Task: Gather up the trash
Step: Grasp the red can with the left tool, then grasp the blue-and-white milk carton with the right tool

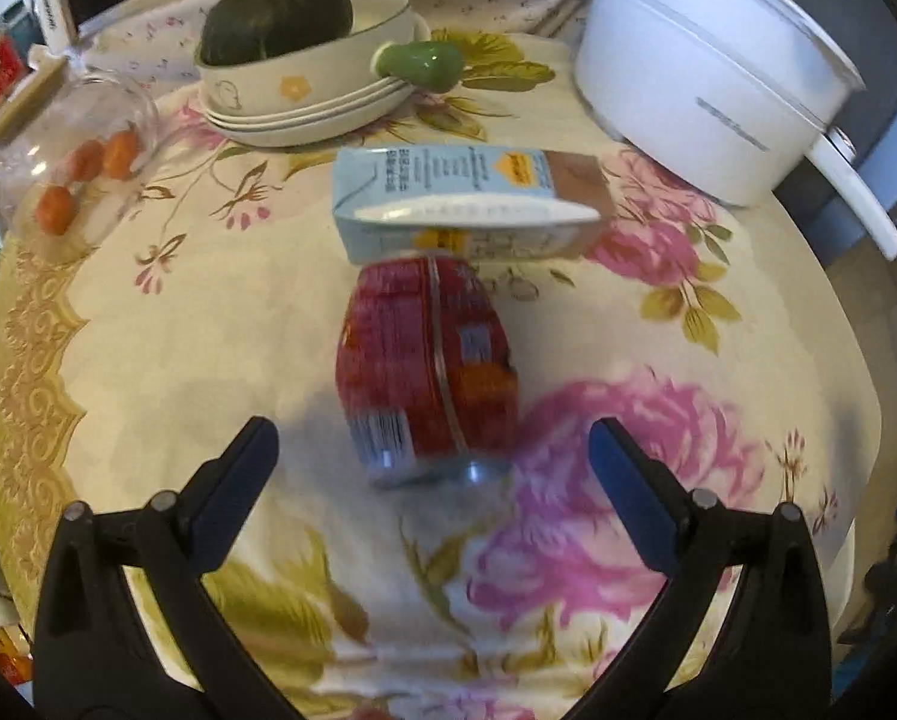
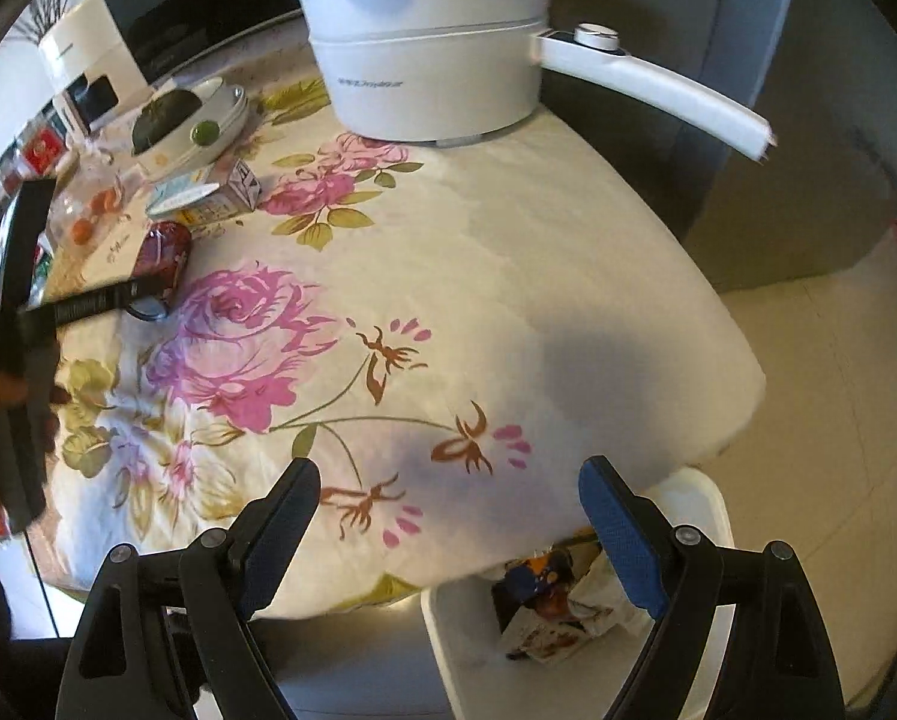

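Here the red bottle point(image 1: 427, 366) lies on its side on the floral tablecloth point(image 1: 658, 396), its long axis running from the left gripper point(image 1: 433, 450) toward the blue carton point(image 1: 466, 204) it touches. Both grippers' jaws stand wide and empty, the right gripper point(image 2: 448, 492) above the table edge.

Carton point(image 1: 466, 204) behind can point(image 1: 427, 360) (touching), on tablecloth point(image 1: 148, 360).

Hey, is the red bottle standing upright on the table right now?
No, the red bottle lies on its side on the flowered tablecloth, just in front of the light blue carton.
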Motion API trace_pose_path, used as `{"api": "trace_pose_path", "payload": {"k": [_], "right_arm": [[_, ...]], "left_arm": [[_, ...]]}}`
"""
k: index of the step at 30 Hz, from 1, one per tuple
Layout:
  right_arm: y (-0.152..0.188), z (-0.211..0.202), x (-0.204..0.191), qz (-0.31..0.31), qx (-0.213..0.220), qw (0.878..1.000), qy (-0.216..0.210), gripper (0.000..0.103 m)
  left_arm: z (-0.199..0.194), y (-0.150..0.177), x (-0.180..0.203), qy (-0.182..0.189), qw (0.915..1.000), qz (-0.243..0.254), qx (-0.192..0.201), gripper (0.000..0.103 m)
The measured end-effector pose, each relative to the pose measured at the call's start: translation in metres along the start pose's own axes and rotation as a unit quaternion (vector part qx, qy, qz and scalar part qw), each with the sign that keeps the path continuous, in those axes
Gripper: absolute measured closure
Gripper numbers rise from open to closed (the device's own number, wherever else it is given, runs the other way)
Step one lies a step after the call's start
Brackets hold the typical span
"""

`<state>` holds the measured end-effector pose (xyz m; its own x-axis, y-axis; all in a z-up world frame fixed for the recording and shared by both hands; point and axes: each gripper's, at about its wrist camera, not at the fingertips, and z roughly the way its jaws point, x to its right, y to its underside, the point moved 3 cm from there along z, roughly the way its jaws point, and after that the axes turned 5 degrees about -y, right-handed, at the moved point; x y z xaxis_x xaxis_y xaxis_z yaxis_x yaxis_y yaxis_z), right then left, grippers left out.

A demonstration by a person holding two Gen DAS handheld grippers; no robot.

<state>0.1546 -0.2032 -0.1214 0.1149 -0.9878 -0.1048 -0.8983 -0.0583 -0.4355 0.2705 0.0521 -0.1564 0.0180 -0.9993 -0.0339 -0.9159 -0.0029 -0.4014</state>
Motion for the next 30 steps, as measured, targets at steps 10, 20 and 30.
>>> {"api": "trace_pose_path", "payload": {"k": [10, 20, 30], "right_arm": [[-0.028, 0.023, -0.017, -0.047, -0.014, 0.999, 0.003, 0.013], [-0.102, 0.048, -0.083, -0.137, 0.018, 0.99, -0.003, 0.013], [-0.161, 0.093, -0.188, -0.296, 0.042, 0.954, -0.016, 0.013]], "left_arm": [[0.031, -0.014, -0.008, 0.025, 0.998, -0.044, -0.038, 0.026], [0.006, -0.002, -0.048, 0.049, 0.9979, -0.041, -0.012, 0.036], [-0.019, 0.026, -0.129, 0.019, 0.9965, -0.08, 0.016, 0.036]]}}
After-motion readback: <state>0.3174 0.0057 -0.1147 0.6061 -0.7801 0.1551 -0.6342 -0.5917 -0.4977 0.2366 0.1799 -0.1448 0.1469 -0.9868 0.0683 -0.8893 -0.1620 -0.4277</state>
